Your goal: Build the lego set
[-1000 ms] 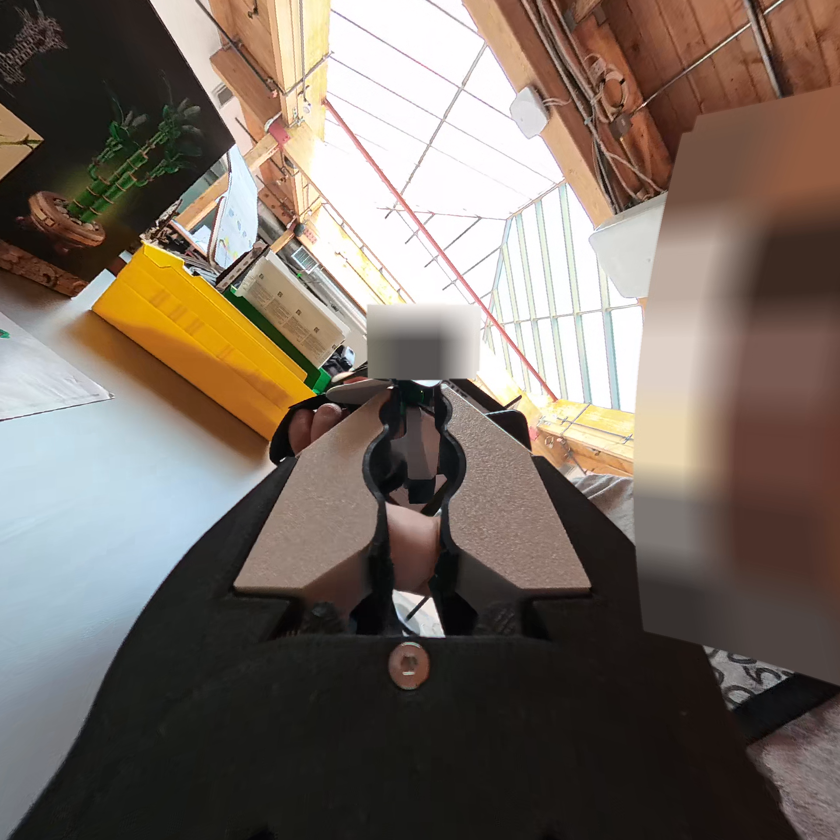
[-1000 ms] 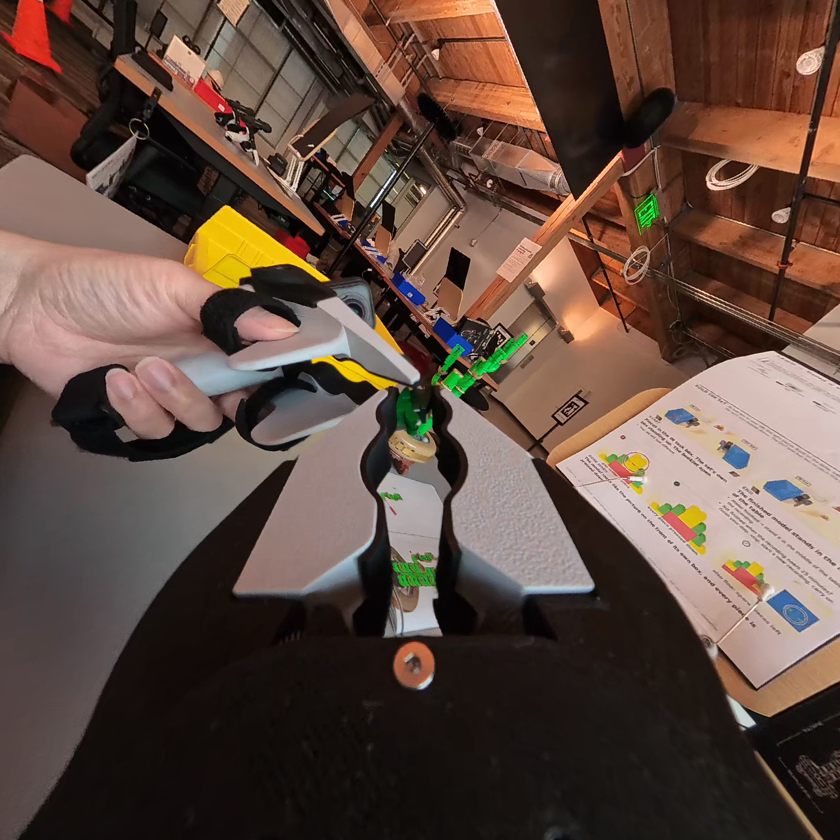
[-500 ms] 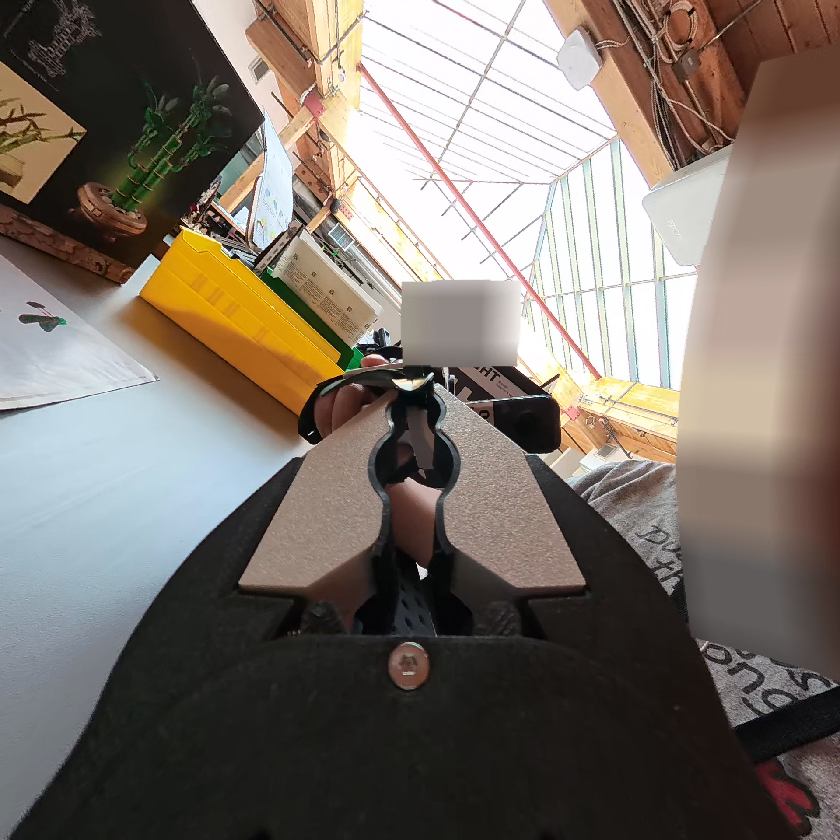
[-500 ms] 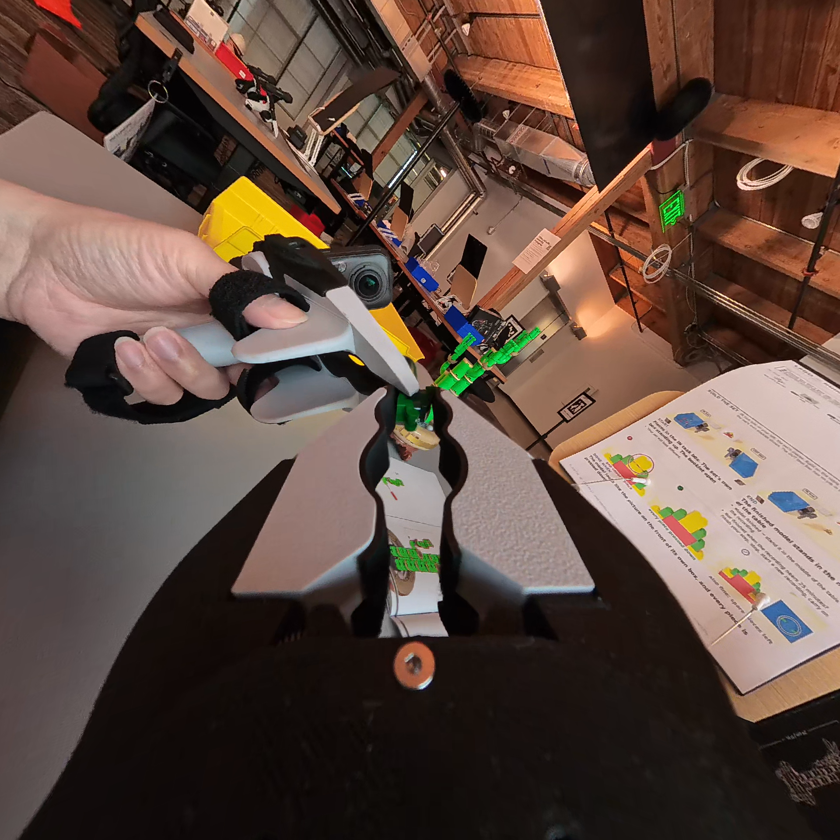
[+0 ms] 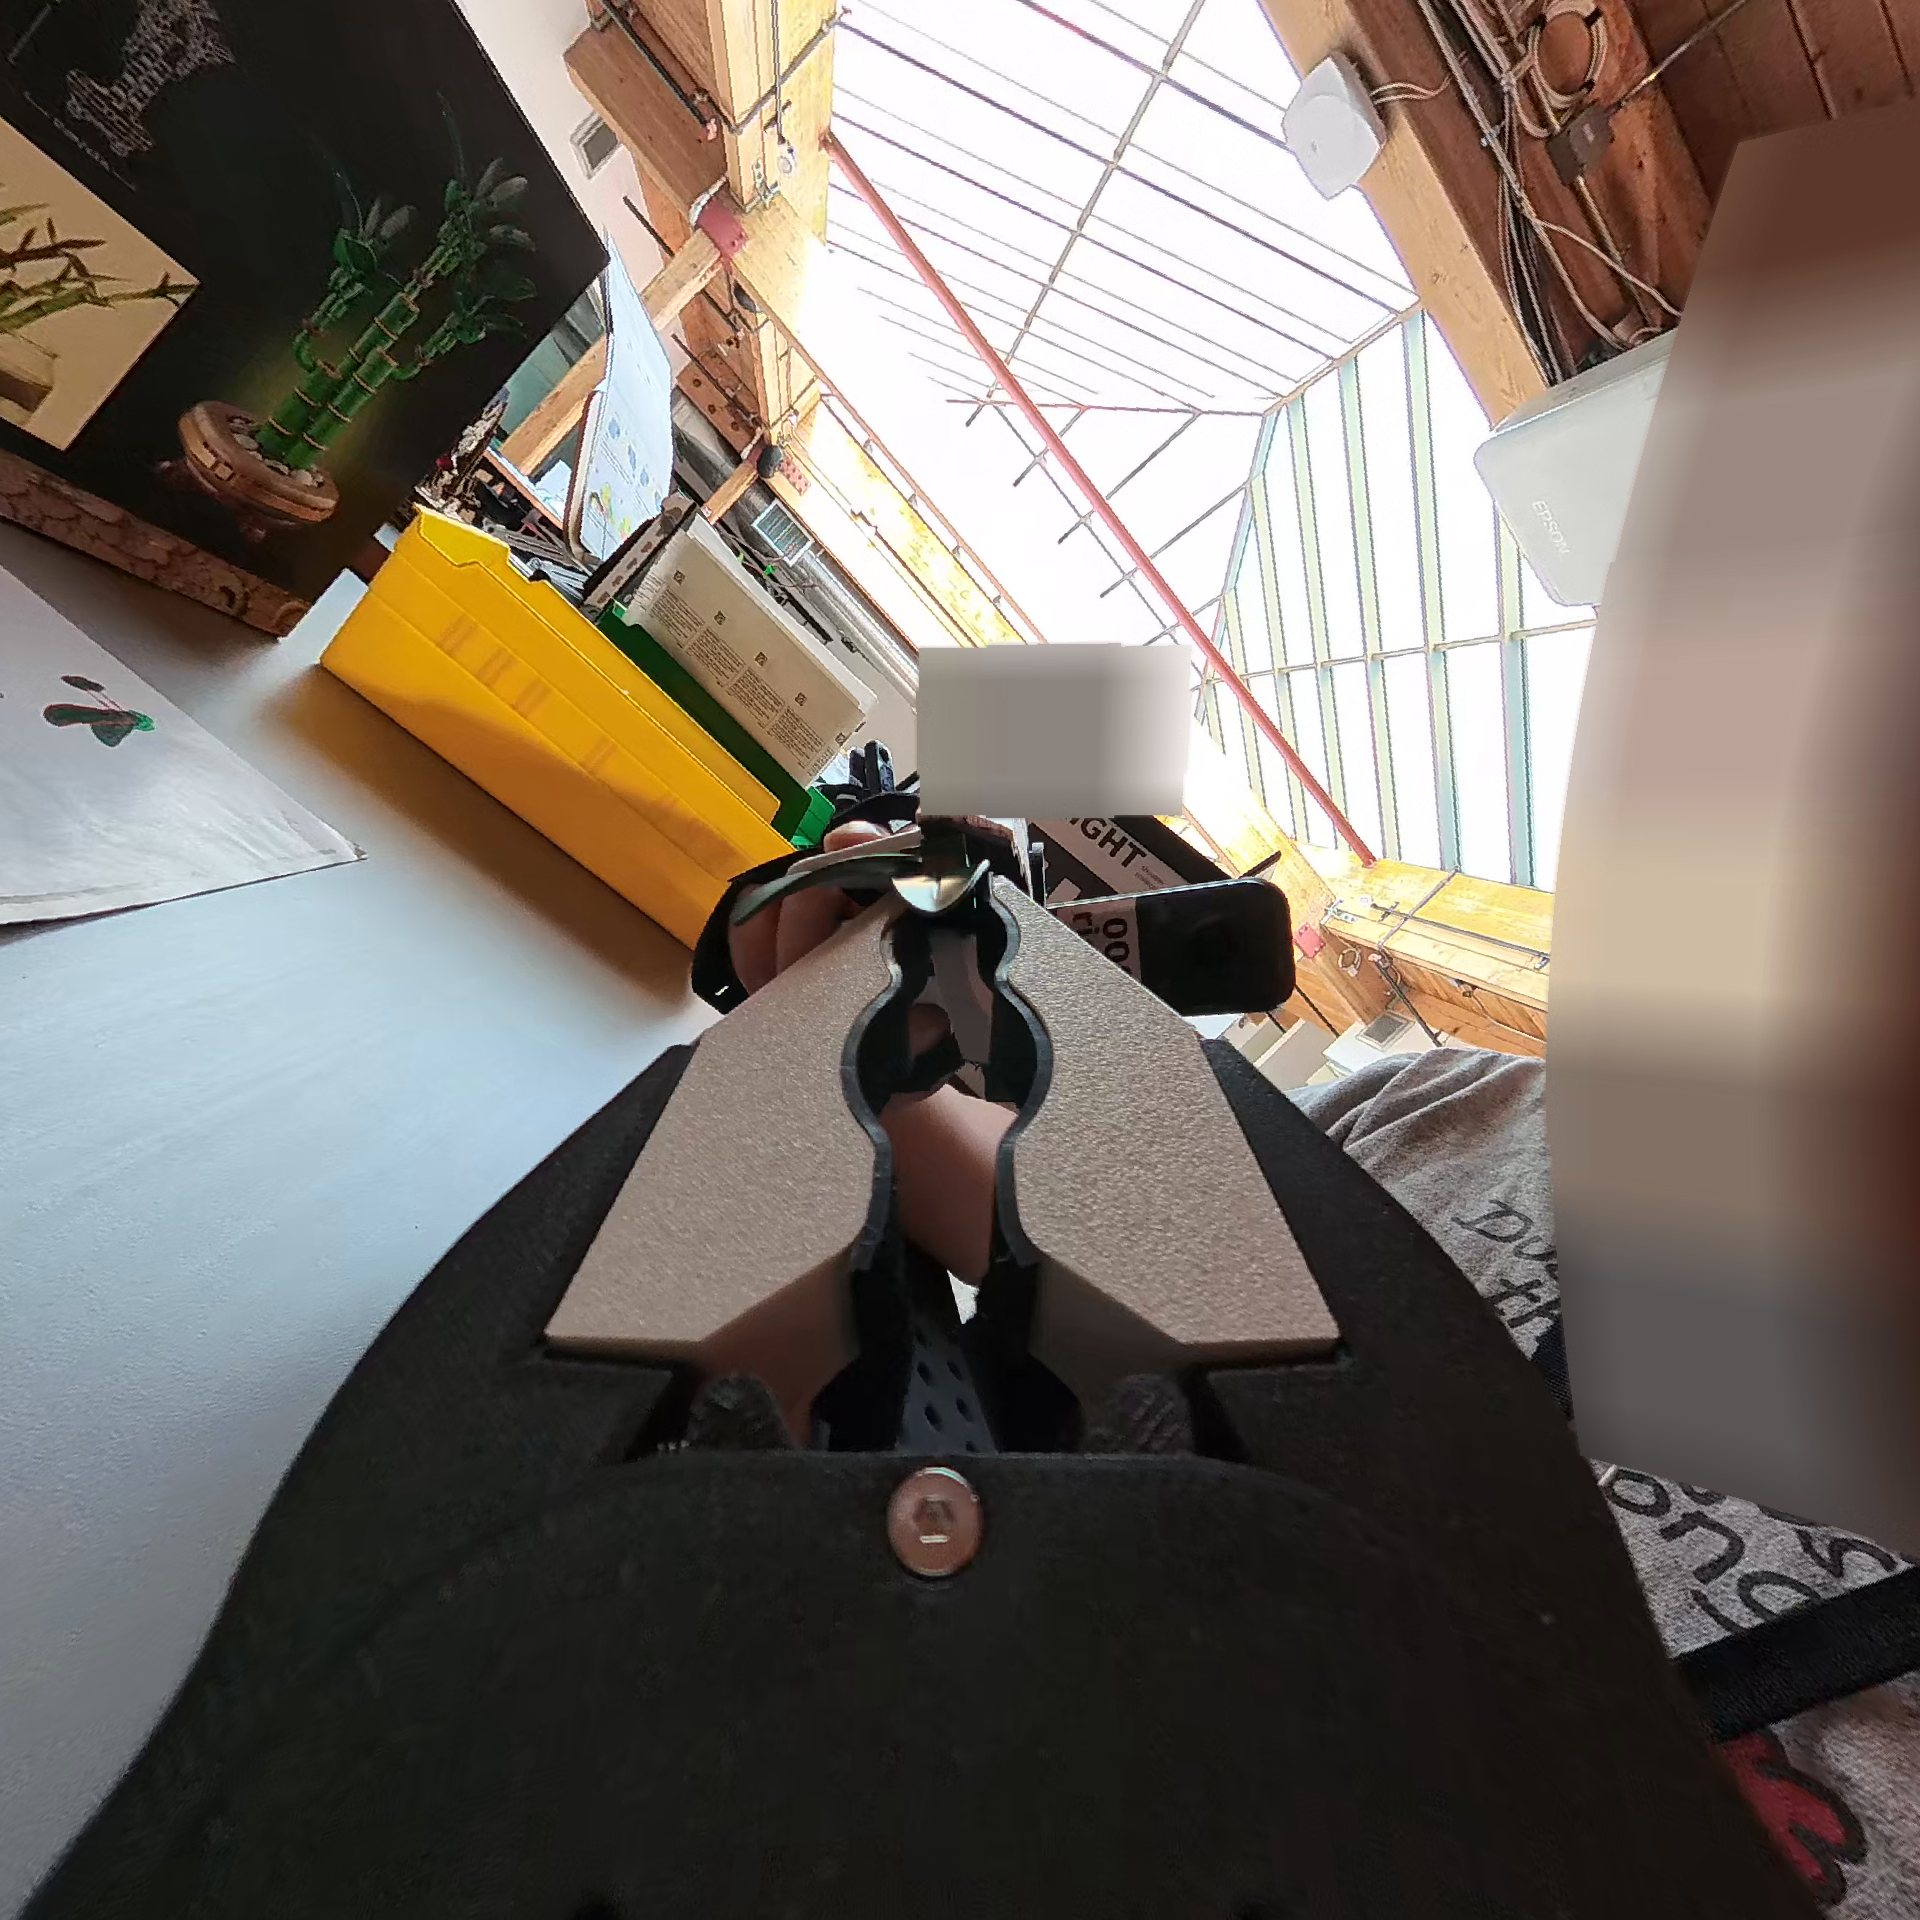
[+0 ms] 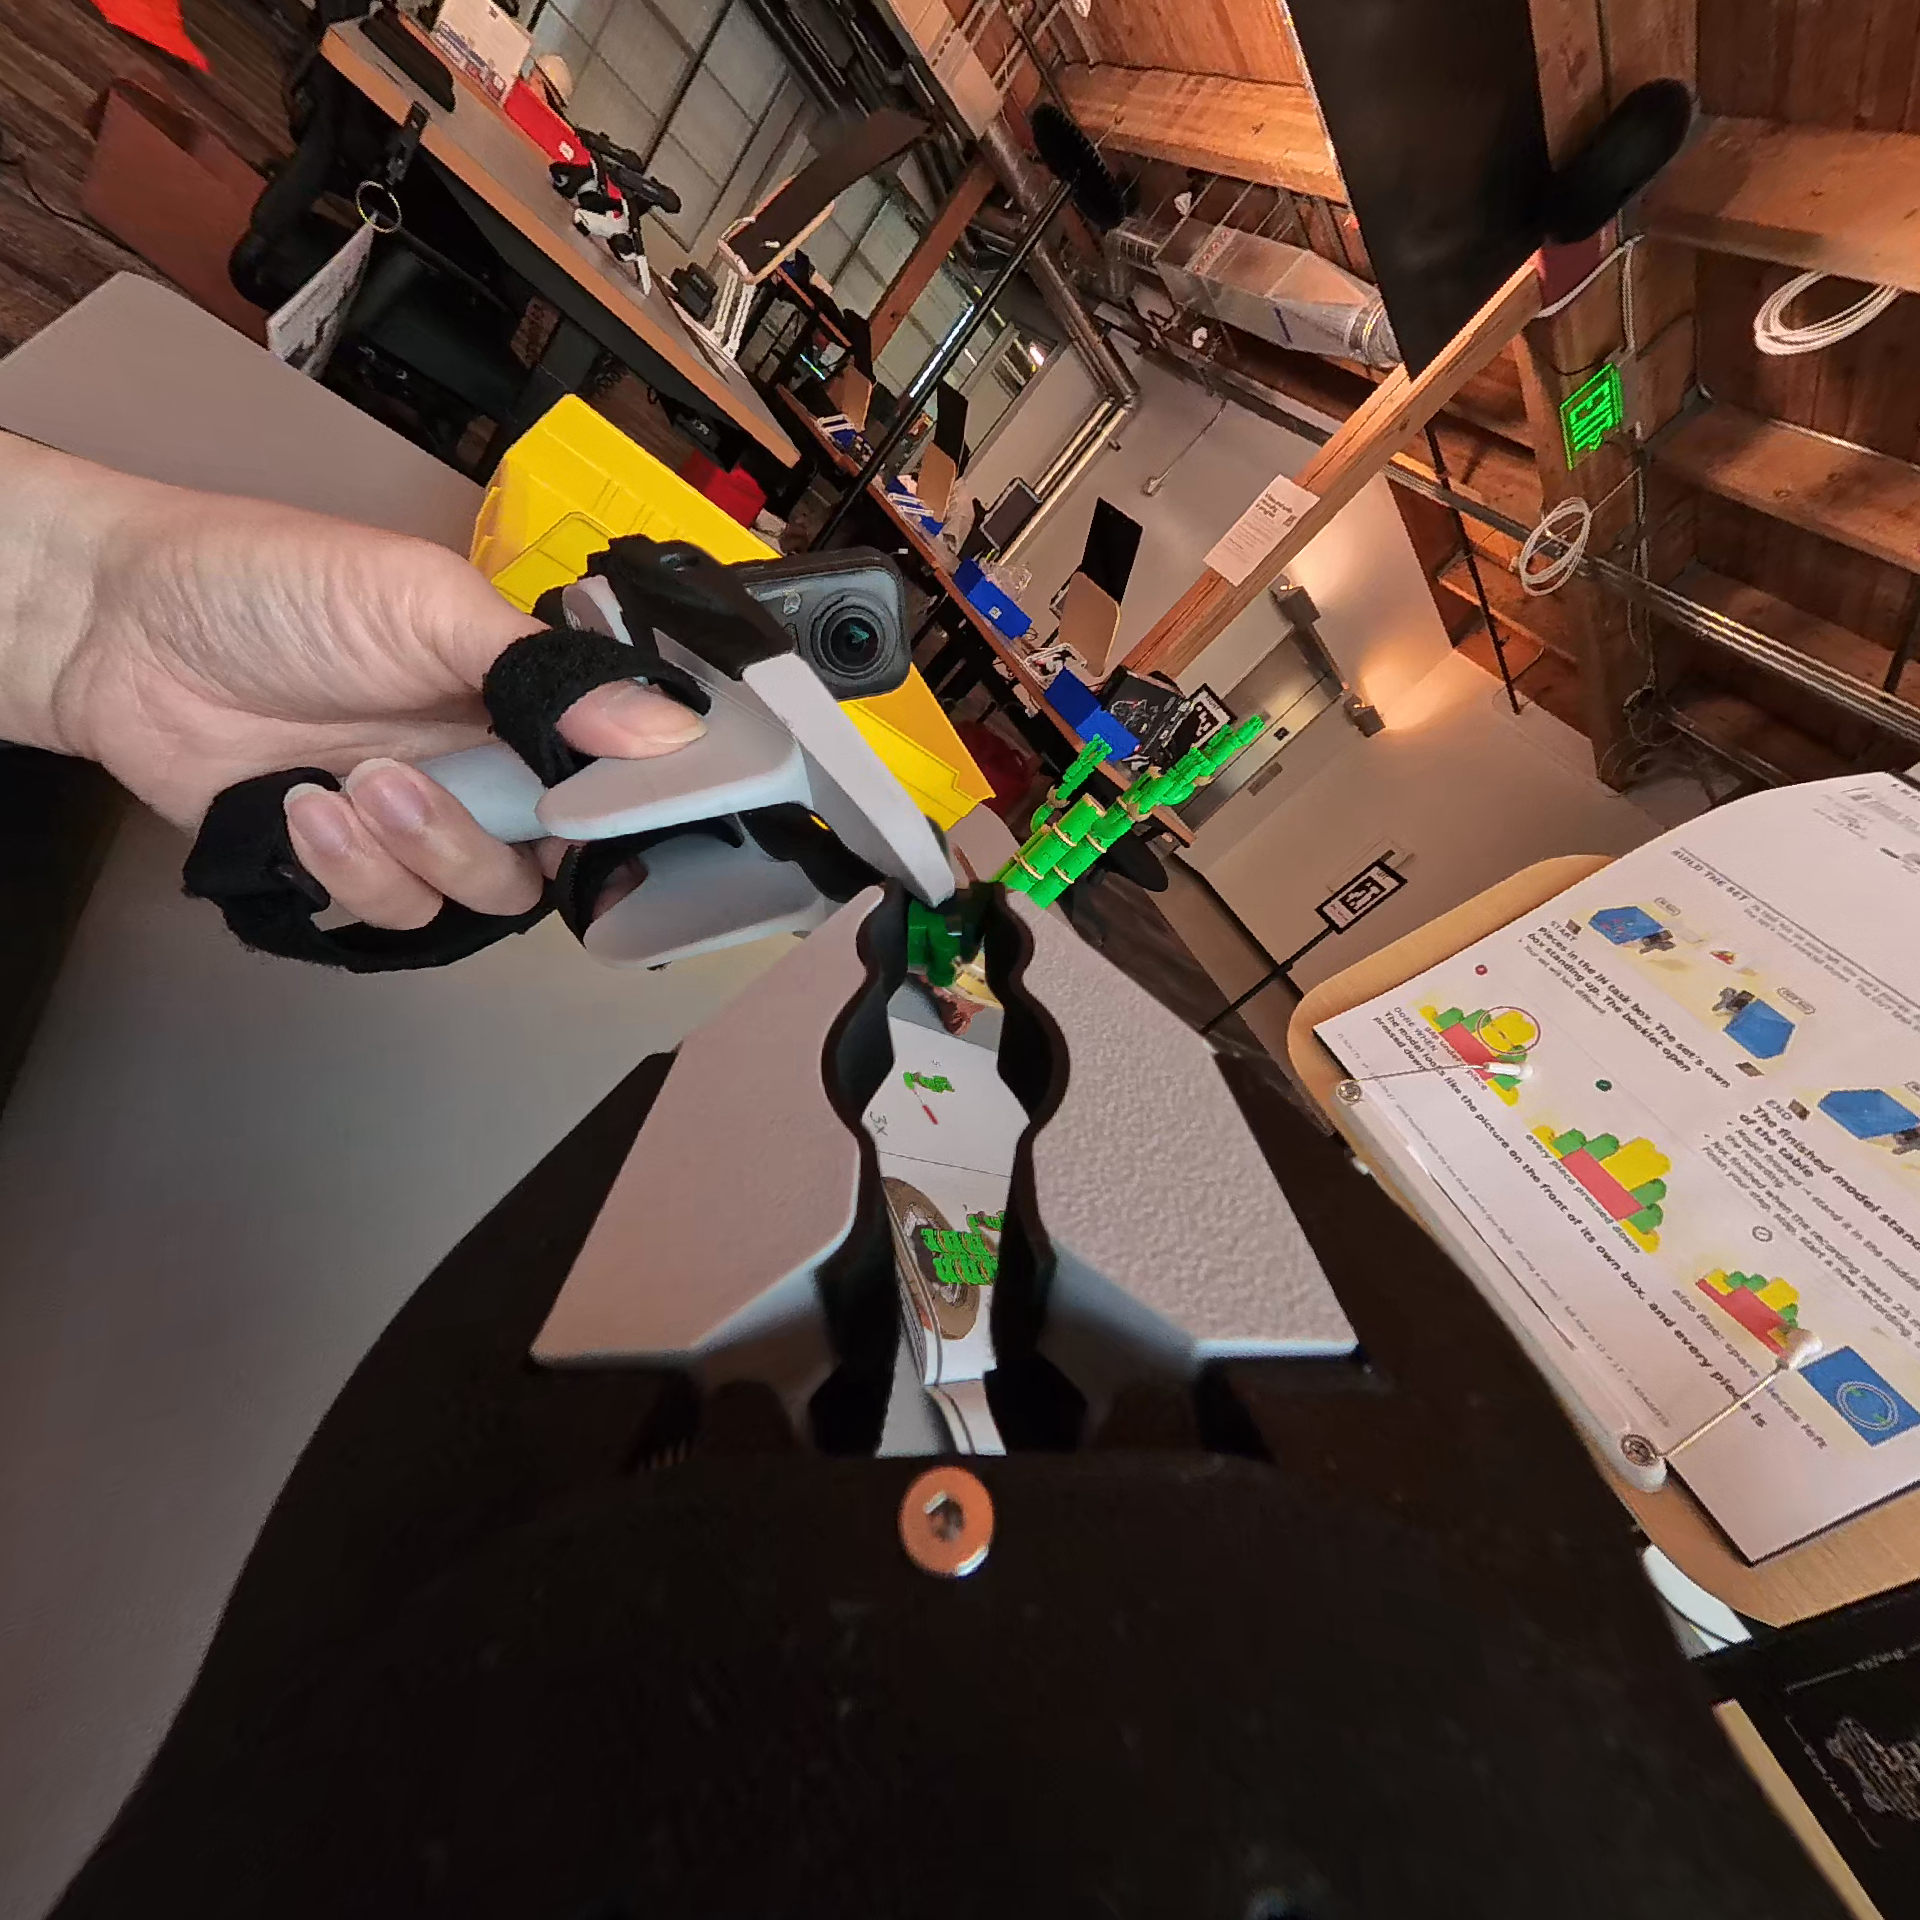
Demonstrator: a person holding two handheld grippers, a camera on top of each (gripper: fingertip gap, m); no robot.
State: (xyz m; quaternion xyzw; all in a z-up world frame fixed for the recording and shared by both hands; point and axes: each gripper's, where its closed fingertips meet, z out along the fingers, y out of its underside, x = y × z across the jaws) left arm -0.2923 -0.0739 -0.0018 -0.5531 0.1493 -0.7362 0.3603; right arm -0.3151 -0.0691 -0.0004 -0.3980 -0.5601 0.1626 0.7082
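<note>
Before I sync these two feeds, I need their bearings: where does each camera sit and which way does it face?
Left wrist view: on the left gripper, tilted up toward the skylight; the right gripper meets its tips; a grey shirt shows.
Right wrist view: on the right gripper, facing across the workshop; a hand holds the left gripper against the green lego plant.
Shared: the yellow bin, and the meeting grippers.

Timber-beamed workshop: cluttered workbenches (image 6: 582, 239), skylight (image 5: 1091, 260), yellow bin (image 5: 540, 707).
</note>
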